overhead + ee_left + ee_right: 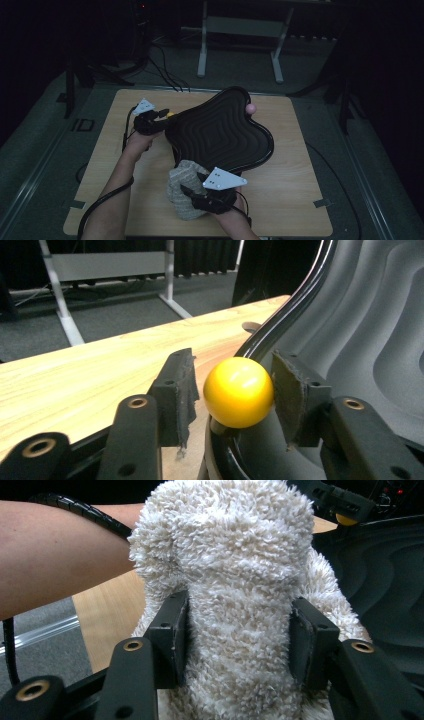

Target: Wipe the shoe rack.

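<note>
A glossy, smooth yellow ball [239,391] is seen against the black ridged tray [220,132], whose rim looks like shiny plastic. The cream towel [235,580] is of shaggy, rough cloth. The desk [295,200] is of matt, pale wood grain.

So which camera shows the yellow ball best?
The left gripper view: the yellow ball sits large and sharp between the left tool's pads. The high view shows a small speck; the right gripper view, a distant sliver.

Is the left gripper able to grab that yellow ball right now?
Probably yes. The yellow ball already sits between the left gripper pads at the tray rim, with nothing between; only small gaps remain.
</note>
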